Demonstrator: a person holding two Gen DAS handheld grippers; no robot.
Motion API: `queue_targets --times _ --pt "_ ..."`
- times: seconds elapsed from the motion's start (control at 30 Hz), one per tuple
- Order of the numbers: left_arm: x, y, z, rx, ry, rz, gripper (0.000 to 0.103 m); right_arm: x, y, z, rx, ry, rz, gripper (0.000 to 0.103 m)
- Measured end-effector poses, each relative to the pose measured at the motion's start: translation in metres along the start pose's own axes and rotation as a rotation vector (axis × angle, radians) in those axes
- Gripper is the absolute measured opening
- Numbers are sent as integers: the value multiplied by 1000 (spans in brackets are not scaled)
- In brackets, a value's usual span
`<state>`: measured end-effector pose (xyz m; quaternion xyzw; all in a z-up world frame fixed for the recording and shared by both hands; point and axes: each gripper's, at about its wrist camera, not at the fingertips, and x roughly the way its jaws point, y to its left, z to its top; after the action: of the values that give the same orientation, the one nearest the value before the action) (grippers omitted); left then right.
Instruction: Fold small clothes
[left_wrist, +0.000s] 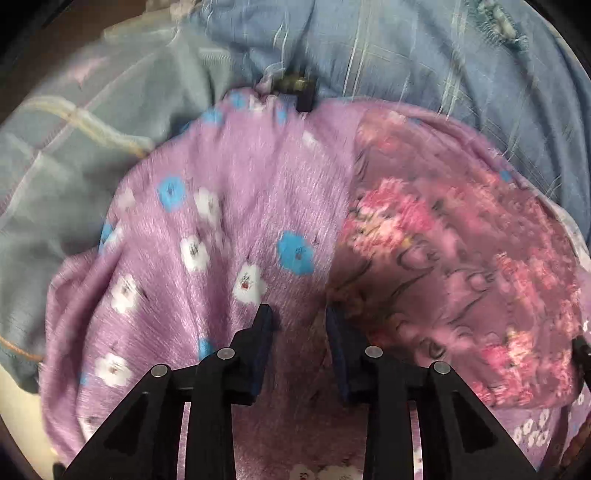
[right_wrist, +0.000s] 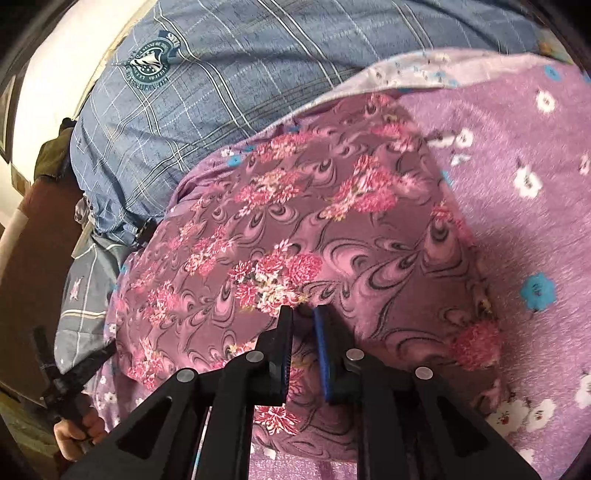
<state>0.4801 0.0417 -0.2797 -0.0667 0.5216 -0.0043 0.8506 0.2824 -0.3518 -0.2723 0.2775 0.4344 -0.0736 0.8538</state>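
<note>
A pink-flowered mauve garment (right_wrist: 314, 229) lies folded on top of a lilac cloth with white and blue flowers (left_wrist: 221, 229). My right gripper (right_wrist: 303, 314) has its jaws nearly together, with a fold of the mauve garment pinched between them. My left gripper (left_wrist: 298, 317) hovers over the lilac cloth, next to the mauve garment's edge (left_wrist: 443, 236). Its jaws stand apart, with lilac fabric below the gap and no pad pressing on it. This view is blurred.
Blue plaid bedding with a round crest (right_wrist: 147, 70) lies behind the clothes. A pale grey-blue cloth with a cream cord (left_wrist: 74, 155) sits at the left. A small dark and brass piece (left_wrist: 295, 86) lies at the lilac cloth's far edge. A hand on a black handle (right_wrist: 74, 432) shows at lower left.
</note>
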Motion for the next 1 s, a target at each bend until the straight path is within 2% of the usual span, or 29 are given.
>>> queue_targets --times 0.1,0.17,0.2,0.27,0.33,0.4,0.43,0.47,0.5,0.53,0.57,0.6,0.63,0.67,0.7,0.77,0.87,0.93,1.0 --pt "-6 8 2 -5 -30 58 29 -5 4 1 -41 -21 -21 17" --pt "-11 10 4 -53 -45 -7 29 7 -1 -1 -39 39 -54 14" --pt "-20 11 5 -73 -69 -49 29 5 -4 0 -20 31 -41 14" --pt "-32 8 6 -73 -117 -58 29 -4 -4 2 -1 14 1 18" --pt "-48 8 -3 -100 -154 -105 31 -11 2 2 -10 -27 29 18" --pt "-61 -1 -10 -94 -197 -134 38 -10 11 3 -33 -39 42 18" --pt "-68 -9 -16 -60 -224 -128 42 -6 16 3 -46 -27 37 18" --pt "-69 -15 -18 -32 -240 -118 51 0 19 2 -54 -6 27 18" --pt "-71 -26 -23 12 -258 -84 60 9 22 0 -62 26 2 18" --pt "-68 -34 -27 49 -264 -34 64 15 23 -2 -71 43 -26 17" --pt "-64 -43 -30 88 -255 31 69 18 25 -3 -88 44 -49 16" --pt "-48 -52 -32 133 -202 111 70 16 27 -2 -100 39 -55 16" --pt "-33 -55 -33 149 -136 142 69 14 28 -2 -110 38 -56 16" --pt "-18 -55 -36 137 -63 139 69 10 28 -2 -109 29 -54 16" --pt "-15 -51 -36 103 -46 109 69 8 29 -3 -106 21 -51 16" --pt "-29 -40 -35 29 -70 48 68 0 34 -3 -124 -17 -35 19" --pt "-49 -24 -47 -36 -104 70 68 -5 49 -4 -174 -55 8 21" --pt "-54 -12 -60 -99 -74 34 69 5 57 -8 -184 -15 21 27" --pt "-56 1 -77 -185 -13 -14 69 27 65 -14 -197 89 20 27"
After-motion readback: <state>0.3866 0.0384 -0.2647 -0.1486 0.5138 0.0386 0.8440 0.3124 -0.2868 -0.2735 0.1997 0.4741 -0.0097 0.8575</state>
